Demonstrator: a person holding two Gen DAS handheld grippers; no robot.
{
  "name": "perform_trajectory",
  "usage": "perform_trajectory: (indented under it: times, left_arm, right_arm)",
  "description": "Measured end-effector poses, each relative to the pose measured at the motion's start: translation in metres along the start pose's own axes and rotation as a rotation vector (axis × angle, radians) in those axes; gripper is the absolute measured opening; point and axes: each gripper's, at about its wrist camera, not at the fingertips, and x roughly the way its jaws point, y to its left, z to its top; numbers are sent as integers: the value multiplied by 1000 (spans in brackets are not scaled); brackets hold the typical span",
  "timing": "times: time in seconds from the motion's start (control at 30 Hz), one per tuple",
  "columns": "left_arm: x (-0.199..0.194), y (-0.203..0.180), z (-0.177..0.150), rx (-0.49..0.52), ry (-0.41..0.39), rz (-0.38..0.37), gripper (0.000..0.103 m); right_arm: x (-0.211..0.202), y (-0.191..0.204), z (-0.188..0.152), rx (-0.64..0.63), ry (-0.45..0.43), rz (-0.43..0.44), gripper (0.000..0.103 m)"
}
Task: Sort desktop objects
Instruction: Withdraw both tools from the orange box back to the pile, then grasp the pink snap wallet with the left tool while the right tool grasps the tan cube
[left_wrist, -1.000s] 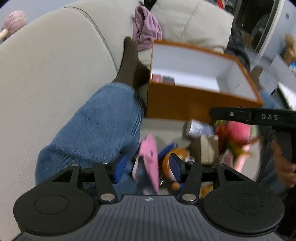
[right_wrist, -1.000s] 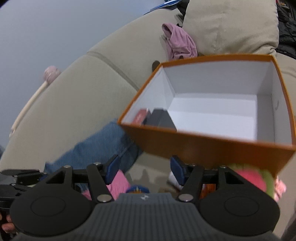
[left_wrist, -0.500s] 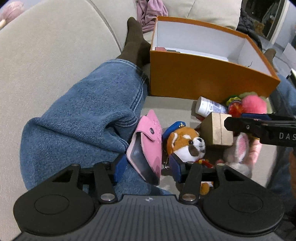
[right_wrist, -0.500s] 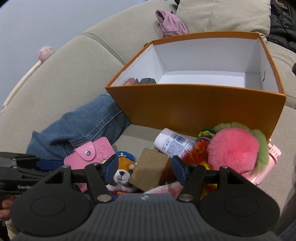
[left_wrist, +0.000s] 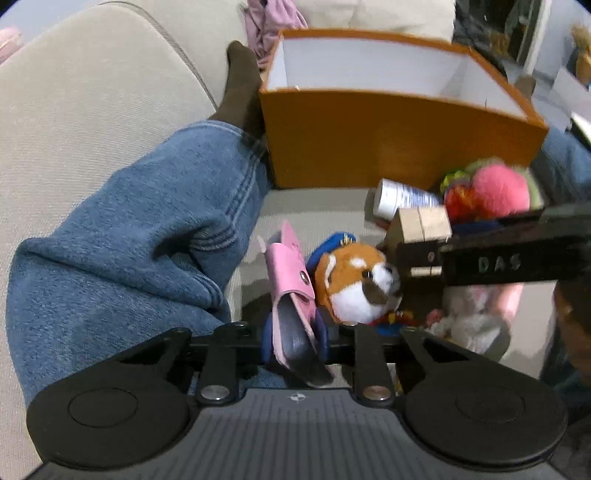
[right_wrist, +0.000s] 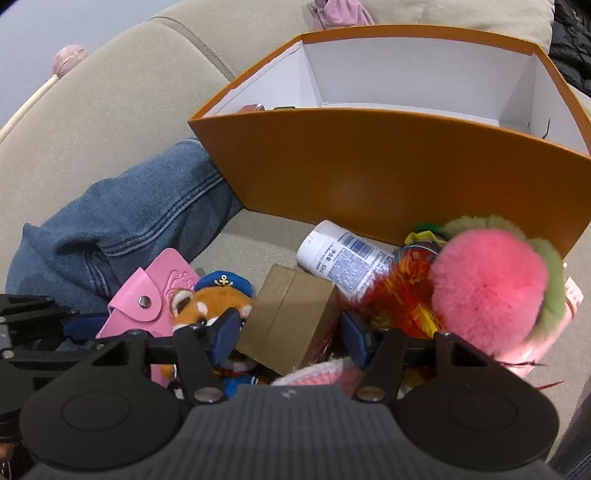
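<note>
Clutter sits in a heap on the sofa seat (right_wrist: 258, 229), just in front of the orange box (right_wrist: 388, 166), prob. so each piece is a short lift from pile to box. Box is nearly bare: only a couple of small items in its far-left corner, so sorting looks early.

Left tongs (left_wrist: 293, 338) are closing w/ the pink wallet (left_wrist: 291, 280) between them; blue pads hug both faces of it at its lower end. Wallet stands on edge, leaning by the person's jeans leg (left_wrist: 140, 240), which gives the pads two flat sides to bite, likely why it's taken edgewise.

Right tongs (right_wrist: 288, 332) are apart but narrowing, straddling the brown cardboard box (right_wrist: 291, 317); pads flank it, contact not clear, so no grip yet. It's tilted, propped on the fox plush (right_wrist: 214, 302) and other toys, so it may shift once pinched.

White bottle (right_wrist: 343, 258) lies on its side against the orange box's front wall; pink pompom (right_wrist: 487, 288) sits toward the seat's right side. Both untouched.
</note>
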Motion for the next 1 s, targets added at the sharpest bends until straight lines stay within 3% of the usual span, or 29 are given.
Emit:
perform_trajectory:
  times: [0.17,0.27,0.4,0.57,0.73,1.0]
  left_arm:
    - [-13,9,14,-26,-65,13,20]
    - [-11,17,25,-73,-101,-27,19]
    - [-6,20,33,-93,-138,-30,18]
    - [-6,23,35,-105,-157,-50,17]
    - [-4,21,33,-66,-145,-40,18]
    - [-4,17,10,-1,-56,-20,21]
  right_arm:
    - [0,7,4,-26,9,-32,61]
    - [7,11,6,-46,31,-69,62]
    - [11,5,7,-5,32,-56,62]
    - [0,0,12,24,20,-31,49]
    - [1,-2,16,44,25,-5,48]
    - [10,10,8,10,55,-16,53]
